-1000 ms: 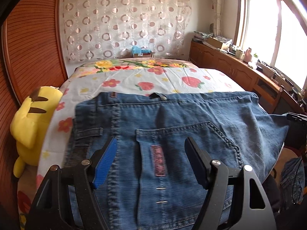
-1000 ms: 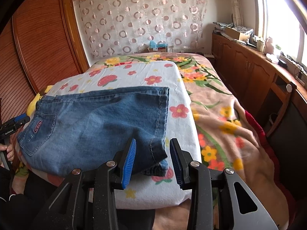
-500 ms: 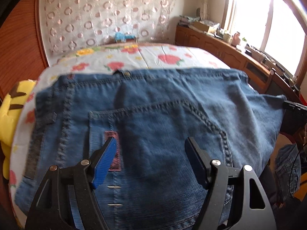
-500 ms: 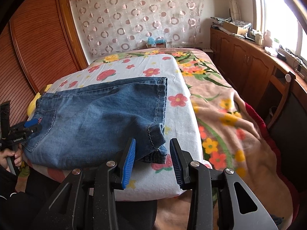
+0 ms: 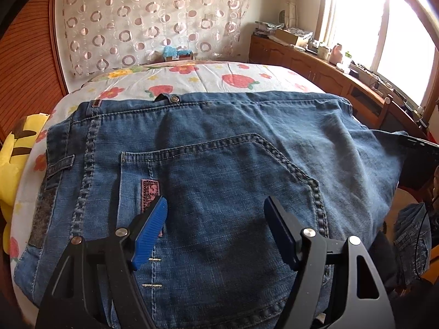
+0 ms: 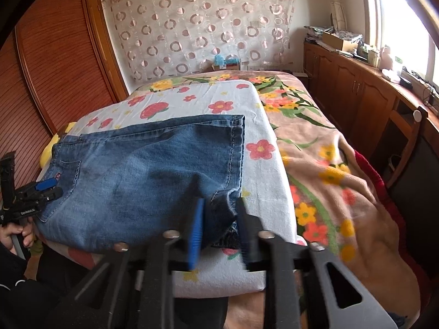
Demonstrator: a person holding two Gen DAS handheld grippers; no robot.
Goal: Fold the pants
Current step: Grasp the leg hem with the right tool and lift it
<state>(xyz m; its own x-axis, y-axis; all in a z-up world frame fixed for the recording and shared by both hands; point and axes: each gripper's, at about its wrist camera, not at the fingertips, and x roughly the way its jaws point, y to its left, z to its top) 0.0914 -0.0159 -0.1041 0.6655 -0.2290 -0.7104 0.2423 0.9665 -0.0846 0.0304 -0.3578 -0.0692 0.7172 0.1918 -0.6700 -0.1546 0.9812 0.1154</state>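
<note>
right gripper (image 6: 218,220) motion-blurred, jaws just closing, pinching jeans (image 6: 142,170) hem at mattress (image 6: 263,164) near edge, left gripper (image 5: 215,229) fingers spread over back pocket (image 5: 219,192), waistband side partly cut off

You are holding the left gripper (image 5: 215,219) tilted downward with its jaws standing wide apart, gripping nothing. Your left hand (image 6: 16,234) is wrapping its handle, a dark sleeve below it. You are angling the right gripper (image 6: 219,213) downward too; its jaws have just been closing and are pinching the hem of the jeans (image 6: 142,175).
</note>
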